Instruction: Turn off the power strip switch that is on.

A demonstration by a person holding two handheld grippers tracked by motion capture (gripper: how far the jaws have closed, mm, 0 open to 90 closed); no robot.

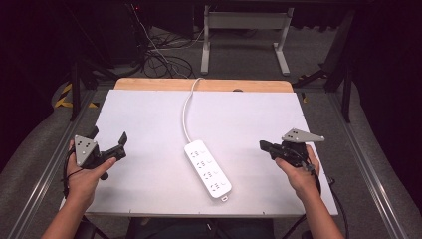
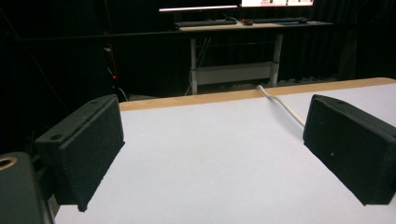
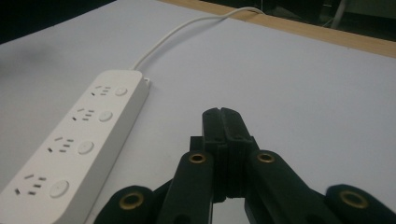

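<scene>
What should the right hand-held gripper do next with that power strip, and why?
Probably open first: the right hand-held gripper is shut on nothing, pointing at the white power strip but apart from it, so it cannot grasp as is.

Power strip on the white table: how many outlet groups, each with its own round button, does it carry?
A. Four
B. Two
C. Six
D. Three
A. The right gripper view shows four socket groups in a row along the power strip, each beside a round button, and the high view shows four as well.
</scene>
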